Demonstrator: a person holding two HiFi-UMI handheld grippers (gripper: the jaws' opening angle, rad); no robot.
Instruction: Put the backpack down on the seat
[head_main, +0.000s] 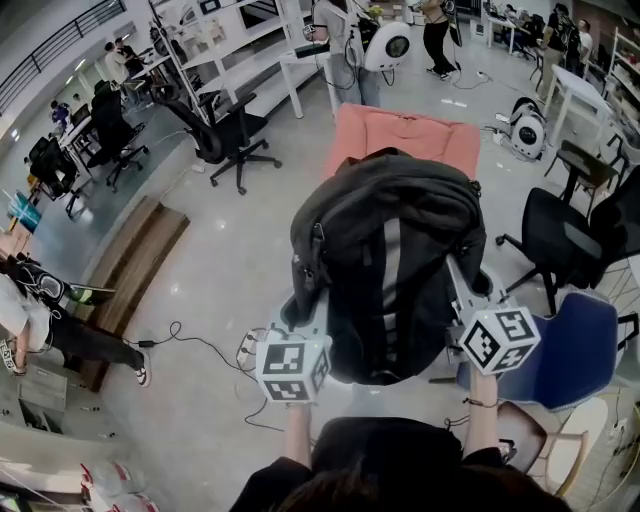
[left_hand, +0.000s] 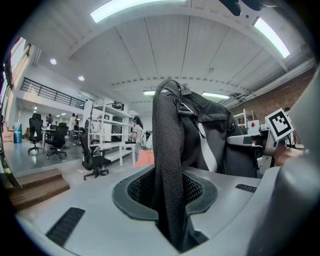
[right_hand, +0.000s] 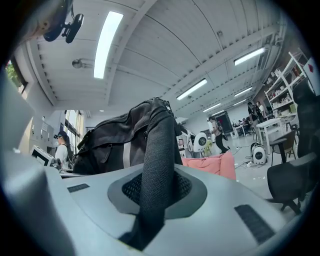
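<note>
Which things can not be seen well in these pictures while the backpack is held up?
- Pink seat, head view: near part hidden behind the backpack; whether they touch cannot be told.
- Left gripper and right gripper, head view: jaw tips hidden by the marker cubes and the backpack.
- Backpack's underside, both gripper views: hidden behind the gripper bodies.

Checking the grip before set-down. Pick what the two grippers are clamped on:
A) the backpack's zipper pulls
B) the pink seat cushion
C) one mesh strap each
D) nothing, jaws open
C: the left gripper pinches one black mesh strap, the right gripper the other strap of the backpack.
</note>
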